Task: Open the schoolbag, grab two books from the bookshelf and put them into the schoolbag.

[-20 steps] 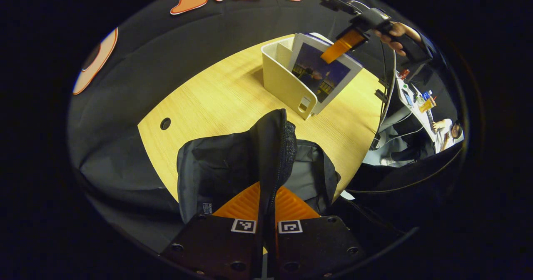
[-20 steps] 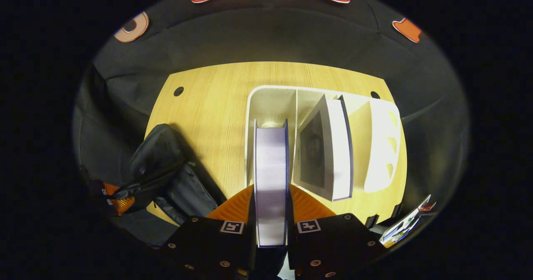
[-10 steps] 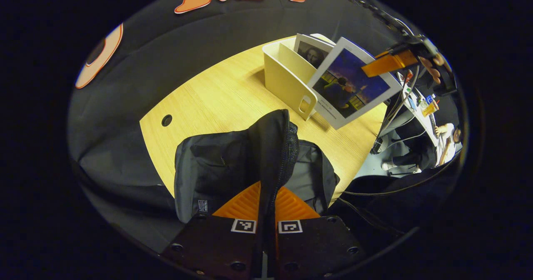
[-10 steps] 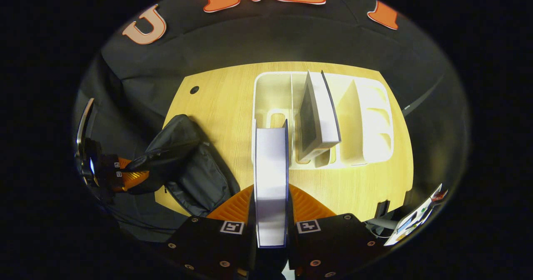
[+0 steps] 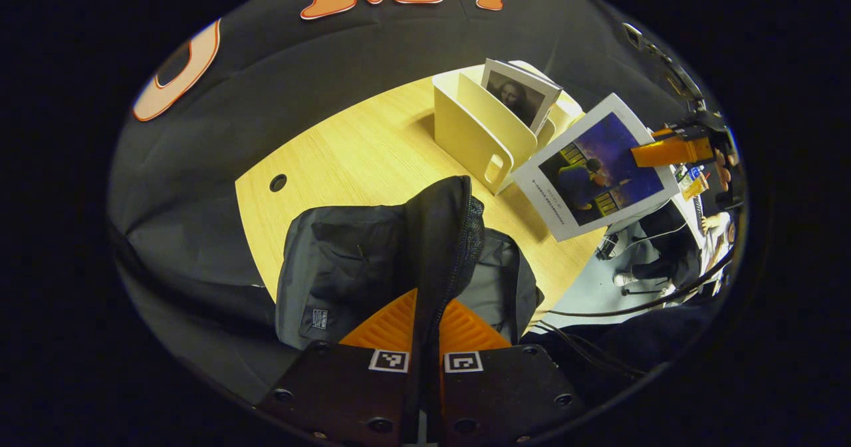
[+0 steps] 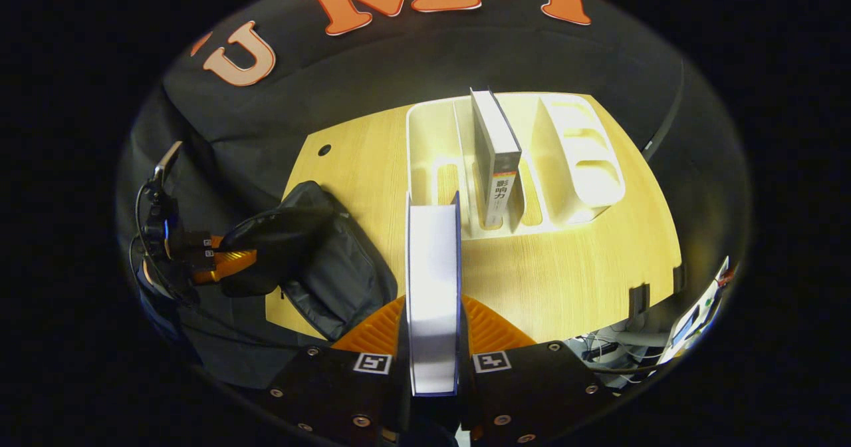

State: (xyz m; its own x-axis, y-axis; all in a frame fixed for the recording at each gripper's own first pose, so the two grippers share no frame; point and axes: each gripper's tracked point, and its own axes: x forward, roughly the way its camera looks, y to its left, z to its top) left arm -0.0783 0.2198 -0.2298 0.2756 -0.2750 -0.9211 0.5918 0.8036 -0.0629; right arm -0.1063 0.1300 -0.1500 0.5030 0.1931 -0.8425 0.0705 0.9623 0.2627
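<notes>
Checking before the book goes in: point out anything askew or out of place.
Nothing damaged or spilled. The book left in the bookshelf leans in its slot. The held book hangs tilted off the table's edge in the right tongs. The left tongs hold up the schoolbag flap.

The left gripper view sits low and close over the black fabric schoolbag [image 5: 372,261] at the near edge of the light wood-grain table [image 5: 346,161], facing across the tabletop toward the cream plastic divided bookshelf [image 5: 475,131], which stands farther off at upper right. The right gripper view looks down from above on the same table [image 6: 565,267] from its front side, with the bookshelf [image 6: 525,161] near the middle of its field and the schoolbag [image 6: 319,261] off to its lower left. Both views share the tabletop, the bookshelf, the schoolbag and the round cable hole in the table [image 5: 278,182] [image 6: 324,149]. Each view also takes in the other gripper at its margin.
</notes>
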